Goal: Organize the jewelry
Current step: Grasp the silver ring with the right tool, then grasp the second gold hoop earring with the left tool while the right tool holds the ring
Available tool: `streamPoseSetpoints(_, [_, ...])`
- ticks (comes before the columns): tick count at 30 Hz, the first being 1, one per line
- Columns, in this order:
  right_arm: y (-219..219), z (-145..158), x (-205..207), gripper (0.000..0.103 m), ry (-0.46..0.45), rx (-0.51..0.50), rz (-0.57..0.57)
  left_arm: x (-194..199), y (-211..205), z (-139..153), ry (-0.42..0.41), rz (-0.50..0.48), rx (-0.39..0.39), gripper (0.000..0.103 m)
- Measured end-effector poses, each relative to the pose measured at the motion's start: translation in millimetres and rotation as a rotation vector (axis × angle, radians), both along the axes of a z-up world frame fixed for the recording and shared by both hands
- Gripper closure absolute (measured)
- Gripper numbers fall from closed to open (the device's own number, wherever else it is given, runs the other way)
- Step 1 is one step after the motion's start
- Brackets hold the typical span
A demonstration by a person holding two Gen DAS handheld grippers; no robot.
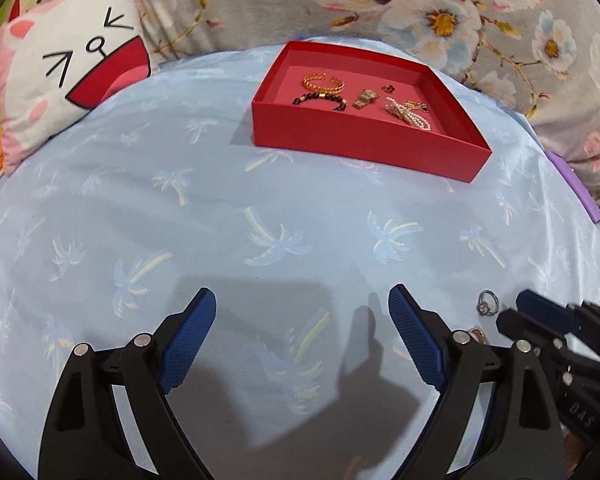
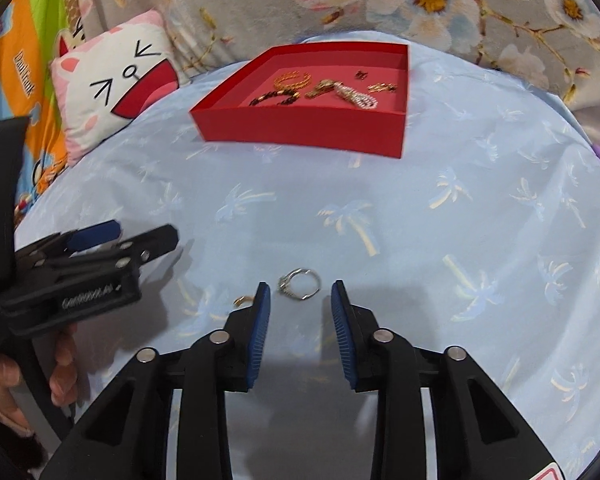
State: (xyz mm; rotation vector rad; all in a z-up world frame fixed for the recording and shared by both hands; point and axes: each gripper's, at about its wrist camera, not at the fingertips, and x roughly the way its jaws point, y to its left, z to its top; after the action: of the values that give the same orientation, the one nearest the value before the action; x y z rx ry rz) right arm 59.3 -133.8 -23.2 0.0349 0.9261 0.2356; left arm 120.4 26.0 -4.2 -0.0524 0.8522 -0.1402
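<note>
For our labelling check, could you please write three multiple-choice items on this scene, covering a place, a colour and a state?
1. Where does the silver ring lie?
A. inside the box
B. on the blue cloth, just ahead of the right gripper
C. on the pillow

2. What colour is the jewelry box?
A. red
B. purple
C. white

3. How does the left gripper stand?
A. shut on a bracelet
B. shut, empty
C. open, empty

B: the ring rests on the cloth between the fingertips' line.
A: its walls are red.
C: its fingers stand wide apart, nothing between.
</note>
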Motion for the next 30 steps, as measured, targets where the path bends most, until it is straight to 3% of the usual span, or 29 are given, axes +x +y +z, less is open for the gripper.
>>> streamPoseSetpoints(2, [4.2, -3.0, -1.2, 0.084, 0.020, 0.004, 0.018, 1.3, 3.5, -2.0, 0.014, 0.005, -0.019, 0.017])
streamPoseSetpoints(8, [4.5, -8.5, 4.2, 0.087, 0.033, 0.016, 0.010, 0.6, -0.5, -1.8, 0.012, -0.009, -0.005, 0.017])
streamPoseSetpoints(14, [2.3, -9.3, 16.1, 0.085, 0.044, 0.051, -0.022, -0.1, -3.8, -2.0, 0.014, -0.022, 0.009, 0.016])
streamPoseSetpoints(24, [15.2, -9.9, 21.6, 0.086, 0.006, -0.027, -0.014, -3.1, -10.4, -1.5, 0.010, -0.054, 0.030, 0.016])
streamPoseSetpoints(30, [-5.0, -7.9, 18.3, 0.086, 0.010, 0.005, -0.059, -8.2, -19.3, -1.5, 0.008, -0.112, 0.039, 0.016])
